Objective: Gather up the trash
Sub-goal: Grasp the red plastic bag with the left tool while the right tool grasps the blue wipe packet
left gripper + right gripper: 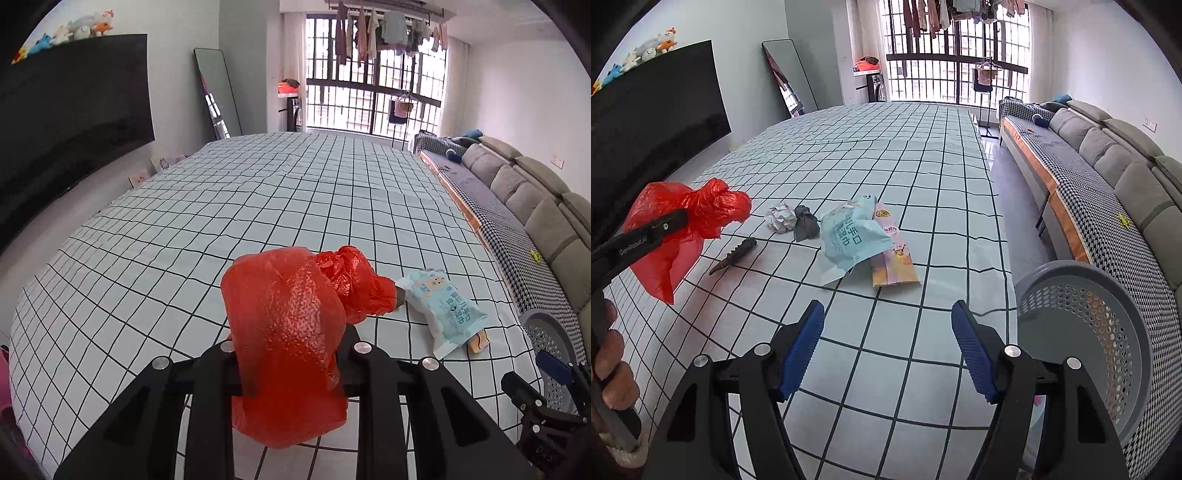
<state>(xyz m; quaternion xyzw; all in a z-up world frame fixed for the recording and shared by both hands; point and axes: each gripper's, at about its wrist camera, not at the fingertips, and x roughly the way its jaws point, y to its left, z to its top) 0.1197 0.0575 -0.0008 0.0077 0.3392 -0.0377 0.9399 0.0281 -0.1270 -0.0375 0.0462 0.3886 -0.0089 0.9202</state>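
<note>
On the checked tablecloth [923,229] the trash is lying in a loose cluster near the middle: a crumpled ball of white paper [781,218] is sitting just beside a dark grey wad [806,222], a pale blue wipes packet [849,242] is overlapping a pink and yellow wrapper [892,254], and a dark ridged strip [734,255] is lying apart from them, nearer the left side. Above that left side the left gripper [681,218] is pinching a red plastic bag [284,332], its jaws drawn in tight on the thin film, and the bag is hanging off the cloth, with a bunched knot [716,203] at the top and a loose flap drooping below. In the left wrist view the bag is filling the space between the black fingers and hiding their tips. A person's hand [607,365] is gripping the left tool's handle at the picture's edge. The right gripper [888,317] is hovering over bare cloth with its blue ribbed pads [801,350] standing wide apart and nothing between them. Beside the table's right edge, a grey perforated basket [1082,332] is standing just next to the right gripper, and a grey sofa [1126,166] is running along the far wall.
</note>
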